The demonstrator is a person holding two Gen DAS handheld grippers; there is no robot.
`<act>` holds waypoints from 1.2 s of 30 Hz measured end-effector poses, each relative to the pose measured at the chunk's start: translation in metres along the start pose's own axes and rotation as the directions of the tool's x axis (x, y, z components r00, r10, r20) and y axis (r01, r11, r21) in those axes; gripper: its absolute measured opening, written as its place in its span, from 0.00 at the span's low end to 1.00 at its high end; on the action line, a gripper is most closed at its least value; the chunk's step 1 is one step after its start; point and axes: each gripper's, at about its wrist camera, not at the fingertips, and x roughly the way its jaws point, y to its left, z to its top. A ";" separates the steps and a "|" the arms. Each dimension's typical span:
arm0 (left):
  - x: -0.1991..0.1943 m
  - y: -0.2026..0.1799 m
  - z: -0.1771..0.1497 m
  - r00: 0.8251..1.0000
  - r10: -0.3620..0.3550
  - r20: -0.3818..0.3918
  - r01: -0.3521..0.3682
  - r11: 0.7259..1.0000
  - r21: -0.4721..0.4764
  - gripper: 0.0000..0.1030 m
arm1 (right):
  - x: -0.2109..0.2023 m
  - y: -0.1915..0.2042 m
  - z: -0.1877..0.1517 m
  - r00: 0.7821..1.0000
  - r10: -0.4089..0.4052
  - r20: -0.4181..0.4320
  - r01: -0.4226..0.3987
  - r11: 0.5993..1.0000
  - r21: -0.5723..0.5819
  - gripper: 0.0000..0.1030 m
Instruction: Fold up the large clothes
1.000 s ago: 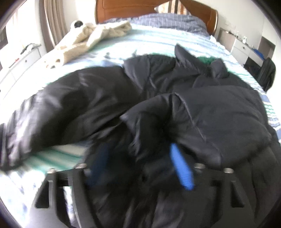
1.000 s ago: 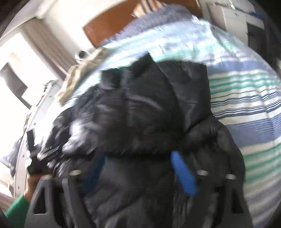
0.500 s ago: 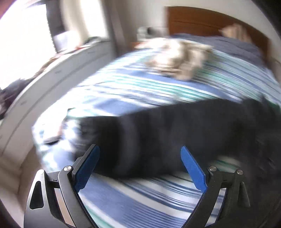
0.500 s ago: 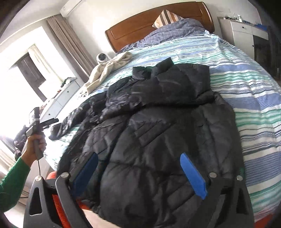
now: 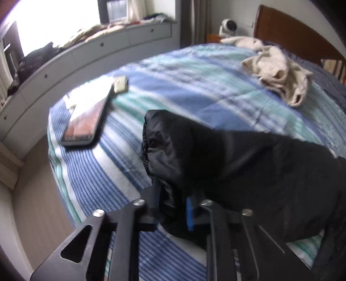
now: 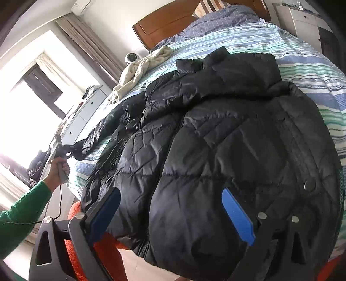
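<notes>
A large black puffer jacket [image 6: 227, 134] lies spread front-up on the striped bed, its hem at the near edge and its collar toward the headboard. Its left sleeve [image 5: 216, 155] stretches out to the side over the blue stripes. My left gripper [image 5: 173, 214] is shut on the cuff end of that sleeve; it also shows far left in the right wrist view [image 6: 72, 150], held by a hand in a green sleeve. My right gripper [image 6: 170, 216] is open and empty, hovering over the jacket's hem.
A phone [image 5: 86, 123] and a small card lie on the bed near the left corner. A cream garment [image 5: 279, 71] lies near the wooden headboard [image 6: 173, 19]. White drawers [image 5: 86, 51] run along the window side. Something orange [image 6: 103, 255] sits below the bed's near edge.
My left gripper was open half a second ago and has now closed on the sleeve cuff. My right gripper let go of the jacket earlier and stays open above the hem.
</notes>
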 end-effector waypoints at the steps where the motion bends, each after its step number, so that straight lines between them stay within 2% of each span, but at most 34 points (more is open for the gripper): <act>1: -0.015 -0.009 0.004 0.999 -0.010 0.033 0.010 1.000 0.019 0.12 | -0.003 0.000 -0.001 1.000 0.002 0.004 -0.002 1.000 0.001 0.94; 3: -0.047 -0.027 0.017 0.994 -0.040 0.100 0.035 0.998 0.059 0.11 | -0.008 -0.001 -0.002 1.000 0.002 0.019 -0.002 1.000 0.004 0.94; 5: -0.086 -0.052 0.032 0.980 -0.107 0.170 0.089 0.990 0.108 0.11 | -0.017 -0.003 -0.002 0.999 0.012 0.051 -0.013 1.000 0.010 0.94; 7: -0.135 -0.086 0.043 0.951 -0.199 0.237 0.158 0.971 0.182 0.11 | -0.024 -0.007 -0.002 0.997 0.020 0.078 -0.022 0.999 0.028 0.94; 8: -0.162 -0.107 0.045 0.929 -0.254 0.269 0.193 0.953 0.234 0.11 | -0.027 -0.009 -0.002 0.996 0.019 0.091 -0.022 0.999 0.038 0.94; 10: -0.211 -0.149 0.043 0.877 -0.365 0.311 0.254 0.904 0.343 0.11 | -0.031 -0.014 -0.002 0.994 0.013 0.111 -0.020 0.998 0.056 0.94; 11: -0.235 -0.171 0.037 0.848 -0.424 0.318 0.286 0.871 0.398 0.11 | -0.036 -0.017 -0.002 0.992 0.010 0.125 -0.019 0.998 0.068 0.94; 13: -0.277 -0.220 0.014 0.786 -0.542 0.297 0.351 0.787 0.507 0.11 | -0.043 -0.023 -0.003 0.989 0.005 0.149 -0.018 0.996 0.084 0.94; 14: -0.287 -0.235 0.005 0.768 -0.575 0.281 0.372 0.758 0.536 0.11 | -0.048 -0.026 -0.004 0.987 -0.002 0.163 -0.013 0.996 0.092 0.94; 16: -0.309 -0.281 -0.030 0.723 -0.655 0.218 0.422 0.670 0.611 0.11 | -0.056 -0.033 -0.006 0.983 -0.021 0.180 0.001 0.994 0.107 0.94; 17: -0.311 -0.296 -0.042 0.715 -0.671 0.197 0.431 0.645 0.631 0.11 | -0.060 -0.037 -0.008 0.982 -0.031 0.187 0.010 0.994 0.113 0.94; 18: -0.312 -0.319 -0.062 0.709 -0.687 0.160 0.442 0.610 0.658 0.12 | -0.064 -0.041 -0.010 0.980 -0.043 0.194 0.019 0.992 0.123 0.94; 19: -0.308 -0.340 -0.083 0.711 -0.693 0.118 0.452 0.579 0.678 0.11 | -0.068 -0.046 -0.013 0.978 -0.055 0.200 0.028 0.991 0.134 0.94; 21: -0.293 -0.372 -0.117 0.724 -0.689 0.034 0.480 0.538 0.693 0.12 | -0.076 -0.056 -0.017 0.976 -0.076 0.204 0.045 0.987 0.155 0.94; 24: -0.262 -0.413 -0.173 0.765 -0.640 -0.070 0.485 0.501 0.717 0.13 | -0.088 -0.069 -0.022 0.970 -0.115 0.214 0.079 0.982 0.170 0.94; 26: -0.234 -0.429 -0.207 0.791 -0.597 -0.136 0.488 0.479 0.730 0.19 | -0.093 -0.076 -0.022 0.966 -0.137 0.220 0.099 0.979 0.178 0.94; 28: -0.223 -0.431 -0.230 0.800 -0.580 -0.154 0.482 0.467 0.741 0.41 | -0.094 -0.082 -0.017 0.964 -0.149 0.220 0.109 0.977 0.184 0.94; 29: -0.223 -0.429 -0.243 0.804 -0.577 -0.144 0.467 0.462 0.753 0.72 | -0.093 -0.084 -0.013 0.964 -0.152 0.218 0.112 0.976 0.188 0.94; 30: -0.226 -0.423 -0.252 0.805 -0.577 -0.137 0.455 0.454 0.766 0.92 | -0.092 -0.086 -0.007 0.964 -0.149 0.221 0.107 0.976 0.191 0.94; 31: -0.232 -0.413 -0.258 0.793 -0.592 -0.145 0.462 0.430 0.776 0.96 | -0.090 -0.087 -0.003 0.964 -0.143 0.225 0.099 0.976 0.193 0.94; 33: -0.242 -0.392 -0.267 0.761 -0.626 -0.168 0.480 0.370 0.795 0.96 | -0.081 -0.089 0.013 0.966 -0.120 0.230 0.073 0.977 0.201 0.94; 34: -0.247 -0.377 -0.270 0.755 -0.631 -0.176 0.477 0.345 0.809 0.96 | -0.074 -0.090 0.020 0.968 -0.106 0.228 0.058 0.977 0.206 0.94; 36: -0.248 -0.355 -0.270 0.760 -0.624 -0.184 0.475 0.339 0.812 0.97 | -0.059 -0.090 0.038 0.975 -0.064 0.215 0.017 0.977 0.214 0.94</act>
